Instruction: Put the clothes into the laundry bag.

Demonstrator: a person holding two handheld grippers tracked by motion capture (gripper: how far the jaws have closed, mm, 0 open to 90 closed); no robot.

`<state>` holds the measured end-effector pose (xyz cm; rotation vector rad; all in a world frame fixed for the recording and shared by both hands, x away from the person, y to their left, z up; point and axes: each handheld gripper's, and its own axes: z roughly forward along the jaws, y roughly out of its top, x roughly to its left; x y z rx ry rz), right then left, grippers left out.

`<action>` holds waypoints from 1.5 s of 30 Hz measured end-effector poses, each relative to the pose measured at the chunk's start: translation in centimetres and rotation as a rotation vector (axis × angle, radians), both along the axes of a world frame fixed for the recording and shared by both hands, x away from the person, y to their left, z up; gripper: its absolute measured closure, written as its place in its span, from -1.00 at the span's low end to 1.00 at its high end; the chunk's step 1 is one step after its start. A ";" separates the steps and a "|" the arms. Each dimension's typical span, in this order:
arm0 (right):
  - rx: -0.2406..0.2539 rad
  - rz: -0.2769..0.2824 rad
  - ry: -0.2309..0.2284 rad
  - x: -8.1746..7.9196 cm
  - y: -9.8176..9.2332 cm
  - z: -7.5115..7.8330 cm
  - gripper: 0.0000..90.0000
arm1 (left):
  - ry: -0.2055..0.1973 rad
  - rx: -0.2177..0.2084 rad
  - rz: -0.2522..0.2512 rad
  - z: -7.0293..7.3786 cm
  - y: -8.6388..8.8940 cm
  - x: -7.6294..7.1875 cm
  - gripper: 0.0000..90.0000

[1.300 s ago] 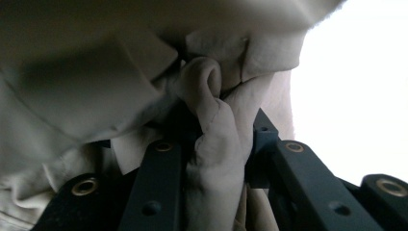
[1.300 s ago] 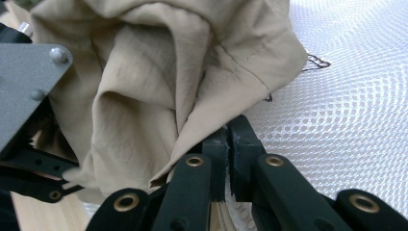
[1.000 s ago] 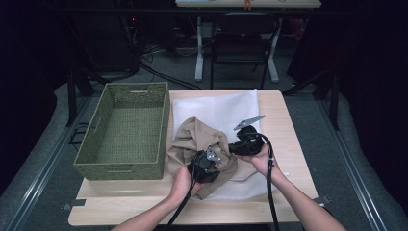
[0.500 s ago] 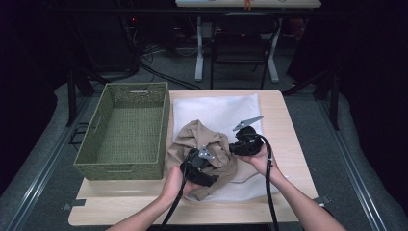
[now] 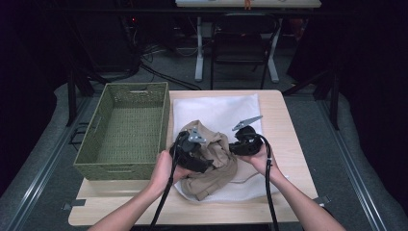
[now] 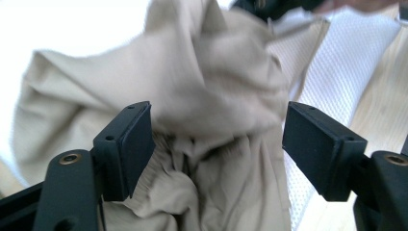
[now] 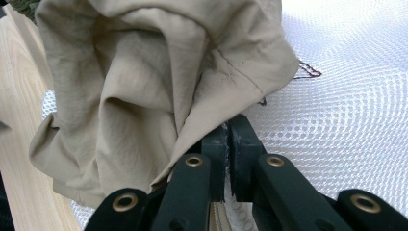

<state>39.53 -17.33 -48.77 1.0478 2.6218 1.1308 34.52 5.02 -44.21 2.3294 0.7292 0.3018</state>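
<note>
On white mesh (image 5: 219, 108): beige garment (image 5: 211, 168) (crumpled)

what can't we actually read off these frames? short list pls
- What kind of garment the beige garment is: bunched up in every view.
- High view: left claw tips, hidden by its own body.
- Left gripper view: upper folds blurred; left claw jaws have just been opening, cloth beyond them, pads not pressing.
- Right gripper view: how much hem the right claw pinches, hidden between shut jaws.
- Basket near inner wall, hidden by its rim.
</note>
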 end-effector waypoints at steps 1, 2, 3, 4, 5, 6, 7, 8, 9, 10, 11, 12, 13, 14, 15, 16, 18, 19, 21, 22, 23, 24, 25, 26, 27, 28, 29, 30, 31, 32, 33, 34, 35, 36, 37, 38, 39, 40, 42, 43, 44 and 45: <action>-0.002 -0.001 0.002 0.0 0.0 0.0 0.94 | -0.016 0.009 -0.001 0.5 -0.2 0.3 -0.43; -0.002 -0.002 0.002 0.0 0.0 0.0 0.94 | -0.023 0.022 -0.001 0.8 -0.4 0.6 -0.43; -0.002 -0.001 0.000 0.0 0.0 0.0 0.94 | -0.024 0.028 -0.001 1.1 -0.7 1.1 -0.43; 0.001 -0.002 0.001 0.0 0.1 0.0 0.94 | -0.019 0.032 -0.007 1.2 -1.0 1.6 -0.41; -0.001 -0.001 0.000 0.0 0.1 0.0 0.94 | -0.024 0.046 -0.011 1.2 -1.4 2.1 -0.38; -0.003 -0.001 0.000 0.0 0.1 0.0 0.94 | -0.020 0.043 -0.006 1.1 -1.7 2.6 -0.34; -0.002 -0.003 0.004 -0.1 0.1 0.0 0.94 | -0.011 0.047 -0.020 0.8 -2.0 3.1 -0.27; -0.002 -0.001 0.002 -0.1 0.1 0.0 0.94 | -0.005 0.057 -0.023 0.4 -2.3 3.6 -0.17; -0.002 0.003 0.000 -0.1 0.1 0.0 0.94 | 0.011 0.052 -0.027 0.0 -2.4 4.0 -0.06; 0.000 0.004 0.001 -0.1 0.1 0.0 0.94 | 0.032 0.045 -0.050 -0.5 -2.4 4.4 0.19; -0.001 0.004 -0.001 -0.1 0.1 0.0 0.94 | 0.038 0.059 -0.052 -0.9 -2.4 4.6 0.34; -0.002 0.005 -0.001 -0.1 0.1 0.0 0.94 | 0.041 0.065 -0.057 -1.4 -2.4 4.6 0.59; -0.002 0.006 0.001 -0.1 0.0 -0.1 0.94 | 0.045 0.073 -0.064 -1.8 -2.4 4.6 0.73; -0.006 0.010 0.000 -0.1 0.0 -0.1 0.94 | 0.045 0.074 -0.062 -2.1 -2.2 4.5 0.88; -0.005 0.006 0.004 -0.1 0.0 -0.1 0.94 | 0.036 0.078 -0.060 -2.2 -2.1 4.3 0.96; -0.008 0.005 0.002 0.0 -0.1 -0.1 0.94 | 0.040 0.074 -0.058 -2.4 -1.9 4.1 0.97; -0.008 0.002 0.003 0.0 -0.1 -0.1 0.94 | 0.037 0.078 -0.067 -2.4 -1.5 3.7 0.97; -0.008 0.002 0.001 0.0 -0.1 -0.1 0.94 | 0.040 0.084 -0.075 -2.5 -1.3 3.4 0.98; -0.004 -0.002 -0.005 0.0 -0.1 0.0 0.94 | 0.045 0.096 -0.089 -3.0 -1.2 2.6 0.98; -0.002 -0.004 -0.010 0.0 -0.2 0.0 0.94 | 0.047 0.107 -0.091 -3.4 -1.2 2.2 0.97; 0.001 -0.003 -0.010 0.0 -0.2 0.1 0.94 | 0.055 0.117 -0.097 -3.9 -1.2 1.9 0.97; 0.005 -0.004 -0.012 0.0 -0.2 0.2 0.94 | 0.060 0.126 -0.100 -4.5 -1.3 1.7 0.97; 0.009 -0.006 -0.009 0.0 -0.2 0.2 0.94 | 0.070 0.131 -0.099 -5.1 -1.4 1.5 0.97; 0.012 -0.002 -0.015 0.0 -0.1 0.3 0.94 | 0.080 0.133 -0.094 -5.9 -1.5 1.5 0.97; 0.021 -0.001 -0.016 -0.1 -0.1 0.5 0.94 | 0.082 0.134 -0.091 -6.4 -1.6 1.5 0.97; 0.025 0.000 -0.015 -0.2 0.0 0.6 0.94 | 0.086 0.133 -0.087 -6.9 -1.7 1.5 0.97; 0.030 0.004 -0.017 -0.3 0.1 0.8 0.94 | 0.089 0.133 -0.085 -7.4 -1.9 1.5 0.97; 0.036 0.009 -0.016 -0.4 0.1 0.9 0.94 | 0.088 0.131 -0.078 -7.9 -2.1 1.5 0.97; 0.036 0.016 -0.015 -0.5 0.2 0.9 0.94 | 0.082 0.126 -0.069 -8.3 -2.2 1.7 0.97; 0.031 0.018 -0.014 -0.6 0.3 0.9 0.94 | 0.085 0.118 -0.057 -8.7 -2.2 1.9 0.97; 0.026 0.023 -0.015 -0.7 0.4 0.8 0.94 | 0.091 0.103 -0.045 -9.1 -2.2 2.1 0.97; 0.019 0.024 -0.007 -0.6 0.5 0.6 0.94 | 0.091 0.096 -0.039 -9.3 -2.2 2.3 0.97; 0.012 0.022 -0.005 -0.6 0.6 0.4 0.94 | 0.090 0.087 -0.029 -9.3 -2.2 2.3 0.97; 0.005 0.026 -0.005 -0.5 0.6 0.2 0.94 | 0.087 0.081 -0.028 -9.2 -2.0 2.3 0.95; 0.009 0.026 -0.004 -0.4 0.5 0.1 0.94 | 0.086 0.076 -0.023 -9.0 -1.9 2.2 0.90; 0.010 0.020 -0.003 -0.4 0.5 0.2 0.94 | 0.087 0.074 -0.025 -8.8 -1.8 2.1 0.84; 0.011 0.020 -0.001 -0.4 0.4 0.2 0.94 | 0.088 0.072 -0.025 -8.5 -1.7 1.9 0.77; 0.011 0.021 -0.004 -0.3 0.3 0.2 0.94 | 0.081 0.067 -0.028 -8.1 -1.5 1.7 0.63; 0.011 0.019 -0.003 -0.3 0.3 0.2 0.94 | 0.074 0.060 -0.041 -7.1 -1.2 1.3 0.42; 0.013 0.016 -0.002 -0.3 0.2 0.2 0.94 | 0.069 0.053 -0.046 -6.6 -1.1 1.1 0.30; 0.013 0.017 -0.006 -0.3 0.2 0.3 0.94 | 0.065 0.043 -0.046 -6.2 -0.9 0.9 0.23; 0.013 0.013 -0.003 -0.3 0.2 0.3 0.94 | 0.062 0.034 -0.049 -5.8 -0.8 0.6 0.13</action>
